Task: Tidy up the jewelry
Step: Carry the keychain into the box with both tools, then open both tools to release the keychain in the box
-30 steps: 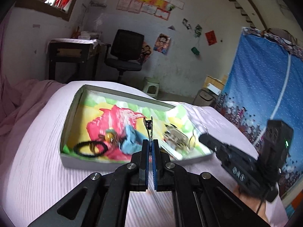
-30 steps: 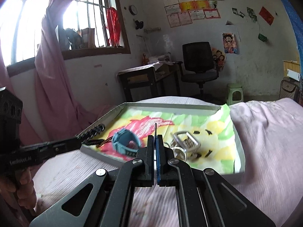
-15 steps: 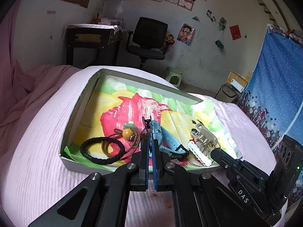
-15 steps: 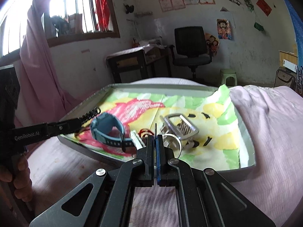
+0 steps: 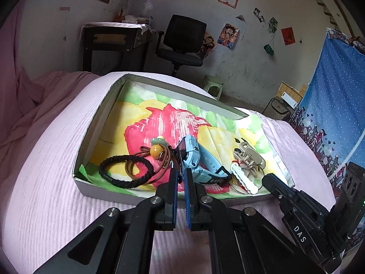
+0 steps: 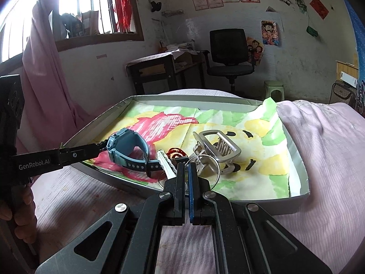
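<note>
A shallow grey box (image 5: 98,111) lined with painted paper lies on the pink bed. In it lie a black braided band (image 5: 124,173), a brown cord necklace with an amber bead (image 5: 155,150), a blue watch (image 5: 194,157), a white clip (image 5: 243,179) and a metal hair claw (image 5: 248,157). My left gripper (image 5: 180,171) stands slightly open at the box's near edge, a dark cord end between its tips. My right gripper (image 6: 187,166) stands slightly open over thin metal rings (image 6: 205,166), beside the hair claw (image 6: 216,146) and the watch (image 6: 127,146).
The box (image 6: 301,159) sits on a pink striped bedsheet (image 5: 45,182). A desk (image 6: 157,70), a black office chair (image 6: 230,57) and a green stool (image 6: 273,86) stand behind. A blue curtain (image 5: 330,114) hangs to the right, a pink curtain (image 6: 41,68) to the left.
Both grippers have come down to the box's near edge and their jaws have parted a little. The cord piece held up in the left jaws now hangs low at the tips.
</note>
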`<move>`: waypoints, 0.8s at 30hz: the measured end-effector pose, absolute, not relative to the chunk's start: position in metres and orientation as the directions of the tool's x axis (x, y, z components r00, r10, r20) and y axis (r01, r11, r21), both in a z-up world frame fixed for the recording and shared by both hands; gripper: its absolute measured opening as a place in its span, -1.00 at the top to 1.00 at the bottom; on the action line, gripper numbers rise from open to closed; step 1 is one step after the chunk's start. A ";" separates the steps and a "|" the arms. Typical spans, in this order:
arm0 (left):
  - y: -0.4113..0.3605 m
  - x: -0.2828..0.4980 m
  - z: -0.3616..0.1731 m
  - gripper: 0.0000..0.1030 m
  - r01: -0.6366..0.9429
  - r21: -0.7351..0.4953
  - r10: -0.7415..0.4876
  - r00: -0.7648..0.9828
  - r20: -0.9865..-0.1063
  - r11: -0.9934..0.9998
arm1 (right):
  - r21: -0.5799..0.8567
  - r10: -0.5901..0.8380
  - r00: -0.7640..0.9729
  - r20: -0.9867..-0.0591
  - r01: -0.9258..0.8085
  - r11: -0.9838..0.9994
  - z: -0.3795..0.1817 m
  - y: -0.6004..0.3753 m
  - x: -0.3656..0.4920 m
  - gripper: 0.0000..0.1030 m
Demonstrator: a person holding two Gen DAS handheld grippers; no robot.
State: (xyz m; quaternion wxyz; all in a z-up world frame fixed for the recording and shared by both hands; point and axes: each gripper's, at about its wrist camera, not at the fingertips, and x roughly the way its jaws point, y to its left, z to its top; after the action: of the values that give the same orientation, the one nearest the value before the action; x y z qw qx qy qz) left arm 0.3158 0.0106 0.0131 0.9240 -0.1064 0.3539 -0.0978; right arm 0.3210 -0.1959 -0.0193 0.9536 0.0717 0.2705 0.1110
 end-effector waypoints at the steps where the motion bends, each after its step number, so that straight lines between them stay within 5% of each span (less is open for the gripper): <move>1: 0.010 0.314 0.014 0.78 0.109 -0.266 -0.258 0.733 -0.630 0.958 | 0.194 0.245 0.833 -0.496 -0.169 0.966 -0.018 -0.196 0.319 0.94; 5: 0.009 0.302 0.021 0.00 0.119 -0.255 -0.251 0.769 -0.588 0.960 | 0.179 0.218 0.850 -0.480 -0.149 0.973 -0.012 -0.198 0.310 0.94; 14: 0.013 0.281 0.030 -0.02 0.090 -0.209 -0.195 0.801 -0.566 0.974 | 0.165 0.188 0.870 -0.457 -0.125 0.978 0.001 -0.203 0.291 0.93; 17: 0.015 0.272 0.032 -0.20 0.081 -0.188 -0.175 0.809 -0.561 0.979 | 0.169 0.181 0.877 -0.444 -0.116 0.979 0.004 -0.207 0.283 0.89; 21: 0.016 0.255 0.036 -0.36 0.069 -0.156 -0.144 0.828 -0.542 0.985 | 0.180 0.174 0.893 -0.416 -0.107 0.978 0.009 -0.212 0.267 0.17; 24: 0.019 0.243 0.037 -0.55 0.062 -0.142 -0.129 0.839 -0.528 0.988 | 0.184 0.176 0.899 -0.401 -0.109 0.977 0.015 -0.215 0.255 0.17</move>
State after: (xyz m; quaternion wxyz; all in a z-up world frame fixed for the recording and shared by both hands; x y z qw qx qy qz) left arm 0.2428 0.0191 0.0367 0.9571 -0.0599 0.2789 -0.0499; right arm 0.2547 -0.2148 0.0147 0.9712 0.0790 0.2126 0.0731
